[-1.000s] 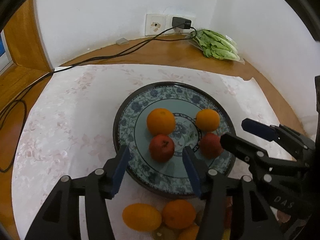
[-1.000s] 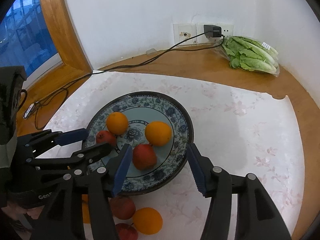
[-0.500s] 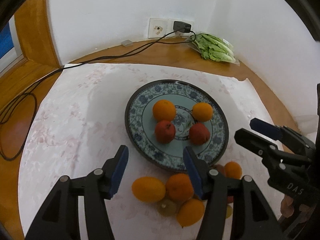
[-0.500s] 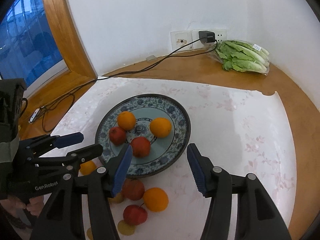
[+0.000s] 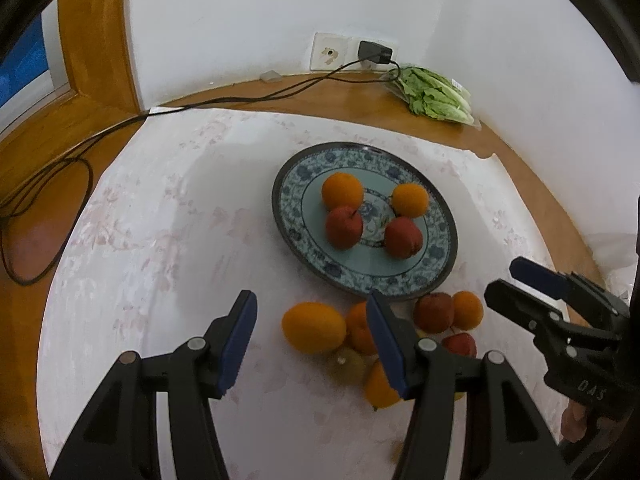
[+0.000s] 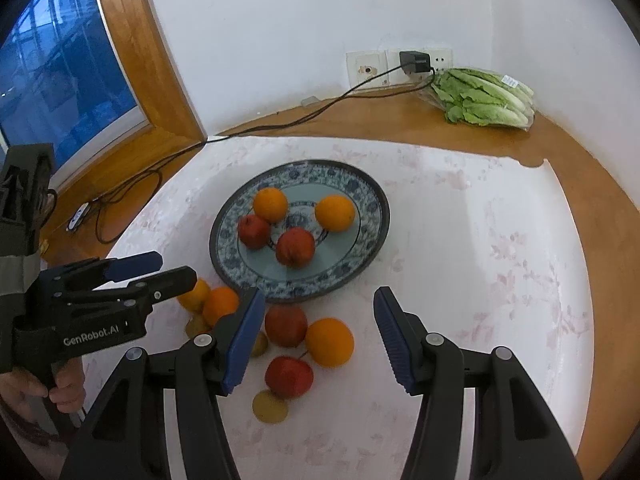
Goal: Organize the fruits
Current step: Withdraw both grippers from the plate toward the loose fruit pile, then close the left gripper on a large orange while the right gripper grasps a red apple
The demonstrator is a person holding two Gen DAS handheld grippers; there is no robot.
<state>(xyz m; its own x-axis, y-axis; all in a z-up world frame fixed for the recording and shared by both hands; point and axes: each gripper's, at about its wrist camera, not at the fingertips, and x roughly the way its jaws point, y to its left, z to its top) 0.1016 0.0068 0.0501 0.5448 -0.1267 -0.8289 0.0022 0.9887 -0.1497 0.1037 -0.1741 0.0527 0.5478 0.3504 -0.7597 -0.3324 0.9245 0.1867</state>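
A blue patterned plate [image 5: 440, 264] [image 6: 360, 192] holds two oranges [image 5: 343, 191] [image 6: 334, 213] and two red apples [image 5: 344, 227] [image 6: 295, 247]. Loose fruit lies in front of it: oranges [image 5: 314, 327] [image 6: 329, 342], red apples [image 6: 286, 325] [image 5: 434, 313] and small yellow-green fruits [image 6: 270, 407]. My left gripper [image 5: 312, 344] is open and empty above the loose pile. My right gripper [image 6: 320, 340] is open and empty above the loose orange and apples. Each gripper shows in the other's view, the right [image 5: 516, 280] and the left [image 6: 160, 268].
A pale flowered cloth [image 5: 160, 240] covers the wooden table. A bag of lettuce [image 6: 484, 98] lies at the back right by the wall sockets [image 6: 400, 66]. A black cable [image 5: 80, 148] runs along the left. A window [image 6: 60, 80] is at the left.
Both grippers have pulled back and up from the plate, staying open. The plate now looks smaller and the loose fruit pile in front of it has come into full view.
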